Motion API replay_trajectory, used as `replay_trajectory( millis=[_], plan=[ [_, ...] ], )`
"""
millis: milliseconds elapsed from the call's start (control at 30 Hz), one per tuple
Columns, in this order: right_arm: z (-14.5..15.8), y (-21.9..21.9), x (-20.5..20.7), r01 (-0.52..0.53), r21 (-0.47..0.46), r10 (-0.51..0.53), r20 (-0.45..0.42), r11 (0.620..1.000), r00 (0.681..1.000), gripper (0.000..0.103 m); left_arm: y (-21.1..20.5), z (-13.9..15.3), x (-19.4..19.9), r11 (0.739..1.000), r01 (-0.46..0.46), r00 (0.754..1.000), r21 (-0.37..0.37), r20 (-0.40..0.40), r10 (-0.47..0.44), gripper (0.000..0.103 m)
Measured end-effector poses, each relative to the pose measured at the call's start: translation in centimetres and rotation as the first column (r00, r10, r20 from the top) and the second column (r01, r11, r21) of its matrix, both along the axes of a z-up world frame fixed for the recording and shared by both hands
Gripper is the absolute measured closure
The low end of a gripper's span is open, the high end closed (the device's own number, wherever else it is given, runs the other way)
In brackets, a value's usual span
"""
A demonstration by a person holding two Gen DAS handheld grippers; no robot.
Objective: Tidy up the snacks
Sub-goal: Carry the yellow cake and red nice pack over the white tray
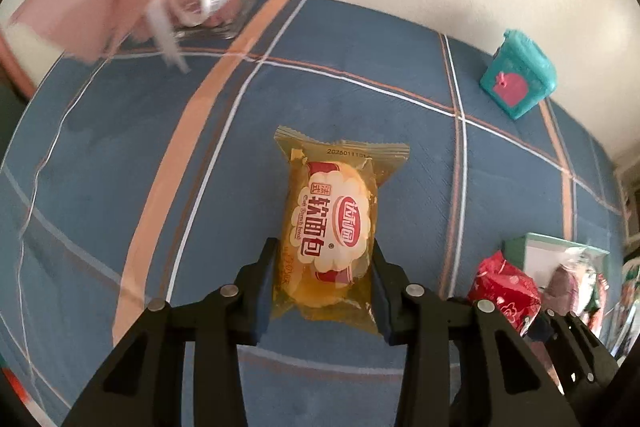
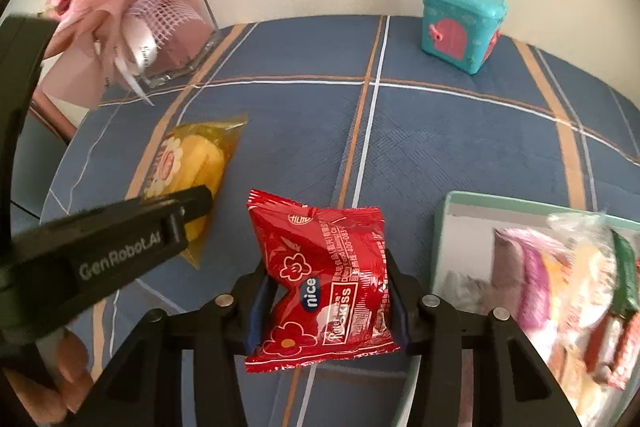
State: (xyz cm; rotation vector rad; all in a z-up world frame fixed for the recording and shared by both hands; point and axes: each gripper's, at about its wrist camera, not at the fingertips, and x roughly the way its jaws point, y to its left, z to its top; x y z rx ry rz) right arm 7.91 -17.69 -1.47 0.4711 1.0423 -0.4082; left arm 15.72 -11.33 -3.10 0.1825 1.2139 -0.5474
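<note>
Left wrist view: left gripper (image 1: pixel 323 287) has its fingers pressed against both sides of the yellow bread pack (image 1: pixel 330 223), which runs forward from between them and lies over the blue plaid cloth (image 1: pixel 120 167). Ahead and right of the fingers stands a teal box (image 1: pixel 520 75); ahead and left, a glass vase (image 1: pixel 208 11) with pink wrapping. Right of the fingers, the red pack (image 1: pixel 506 291) shows near the tray (image 1: pixel 520 247).

Right wrist view: right gripper (image 2: pixel 326 291) is clamped on the red pack (image 2: pixel 320 287), fingers against its two sides, pack crumpled between them. Left of the fingers, the left gripper (image 2: pixel 192 203) reaches onto the bread pack (image 2: pixel 188 175). Right of the fingers sits the tray (image 2: pixel 444 239), holding blurred mixed snacks (image 2: pixel 568 299).
</note>
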Motion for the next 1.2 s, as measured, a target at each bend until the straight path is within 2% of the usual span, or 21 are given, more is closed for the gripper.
replay_trajectory(
  millis=[233, 500, 867, 1200],
  plan=[
    [2.6, 1.3, -2.4, 0.008, -0.017, -0.008, 0.014, 1.000, 1.000, 0.052, 3.1, 2.1, -3.0, 0.993, -0.079, 0.997, -0.084, -0.006, 0.079, 0.061],
    [4.1, 2.8, -6.4, 0.038, -0.038, -0.037, 0.025, 0.999, 0.999, 0.052, 4.9, 4.3, -7.6, 0.991, -0.058, 0.997, -0.119, 0.046, 0.064, 0.061],
    [4.5, 0.8, -13.7, 0.164, -0.020, -0.163, 0.014, 0.986, 0.986, 0.052, 3.3, 5.5, -13.7, 0.990, 0.054, 0.996, -0.132, 0.080, -0.044, 0.061],
    [4.6, -3.8, -19.2, 0.298, -0.027, -0.298, -0.008, 0.954, 0.955, 0.052, -1.6, 5.5, -19.4, 0.970, 0.220, 0.973, -0.101, 0.098, -0.210, 0.061]
  ],
)
